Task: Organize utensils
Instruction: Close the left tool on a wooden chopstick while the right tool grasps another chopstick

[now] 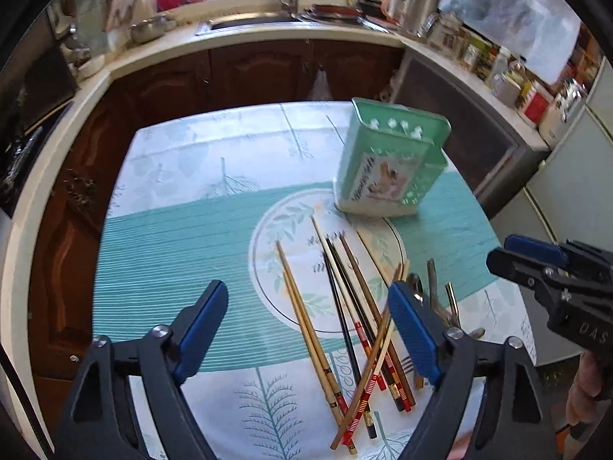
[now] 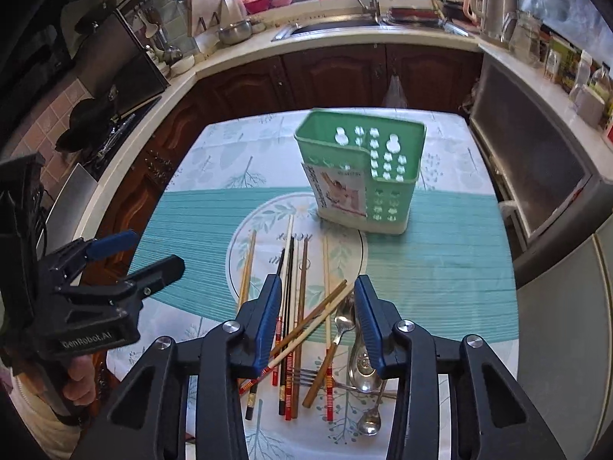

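Chopsticks (image 1: 346, 320) and spoons (image 2: 362, 364) heaped on tablecloth (image 1: 172, 237), green holder (image 2: 362, 176) beyond, empty. Left gripper (image 1: 308, 329) agape, right gripper (image 2: 316, 324) half-closed, neither grasping. Advisable: single out one piece, pinch mid-shaft.

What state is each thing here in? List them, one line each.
Green utensil holder: upright on the table, no utensils seen inside.
Chopsticks: loose, crossed in a pile on the tablecloth.
Spoons: lying flat beside the chopsticks.
Fork: flat, partly under the chopsticks.
Left gripper: open, empty, above the chopsticks.
Right gripper: partly open, empty, above the pile.
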`<state>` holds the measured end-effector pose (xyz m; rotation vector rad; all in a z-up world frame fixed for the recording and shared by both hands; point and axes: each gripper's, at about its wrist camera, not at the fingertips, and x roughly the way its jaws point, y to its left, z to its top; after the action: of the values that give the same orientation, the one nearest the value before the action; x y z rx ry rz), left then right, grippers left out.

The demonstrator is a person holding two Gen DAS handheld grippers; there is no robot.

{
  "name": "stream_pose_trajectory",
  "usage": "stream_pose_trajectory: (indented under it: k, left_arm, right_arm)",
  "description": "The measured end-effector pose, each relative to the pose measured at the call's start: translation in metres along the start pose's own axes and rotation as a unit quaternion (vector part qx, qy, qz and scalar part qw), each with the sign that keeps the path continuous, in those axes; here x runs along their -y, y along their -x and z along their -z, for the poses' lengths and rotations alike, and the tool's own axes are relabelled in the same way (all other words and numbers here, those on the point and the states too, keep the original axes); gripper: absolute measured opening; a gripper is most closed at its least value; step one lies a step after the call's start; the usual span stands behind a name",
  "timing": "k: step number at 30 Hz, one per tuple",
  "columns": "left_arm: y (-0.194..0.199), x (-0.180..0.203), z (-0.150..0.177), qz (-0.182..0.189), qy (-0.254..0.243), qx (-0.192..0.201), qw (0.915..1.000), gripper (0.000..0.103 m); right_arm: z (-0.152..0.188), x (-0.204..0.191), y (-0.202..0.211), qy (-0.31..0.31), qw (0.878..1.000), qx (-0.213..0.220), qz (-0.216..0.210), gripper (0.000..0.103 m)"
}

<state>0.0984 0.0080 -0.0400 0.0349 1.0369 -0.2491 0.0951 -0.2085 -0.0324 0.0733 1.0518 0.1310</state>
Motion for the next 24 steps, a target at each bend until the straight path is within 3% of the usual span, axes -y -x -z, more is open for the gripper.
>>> stream_pose_trajectory:
  k: [4, 8, 11, 14, 24]
  left_arm:
    - [-0.031, 0.015, 0.01, 0.035, -0.019, -0.041, 0.9984, 0.062]
    - [-0.066, 0.029, 0.018, 0.09, -0.028, -0.092, 0.9914, 0.041]
    - [-0.086, 0.044, 0.022, 0.101, -0.057, -0.115, 0.9866, 0.033]
    - [-0.099, 0.058, 0.026, 0.103, -0.088, -0.13, 0.9822, 0.019]
    - [-0.129, 0.085, 0.021, 0.105, -0.137, -0.168, 0.9707, 0.011]
  right_arm:
    - [0.01, 0.014, -0.022, -0.017, 1.0, -0.024, -0.007, 0.035]
    - [0.021, 0.031, -0.042, -0.043, 0.998, -0.042, -0.017, 0.034]
    - [0.031, 0.043, -0.055, -0.065, 0.996, -0.061, -0.024, 0.03]
    - [0.042, 0.051, -0.07, -0.078, 0.993, -0.08, -0.033, 0.028]
    - [0.062, 0.063, -0.094, -0.105, 0.989, -0.098, -0.046, 0.028]
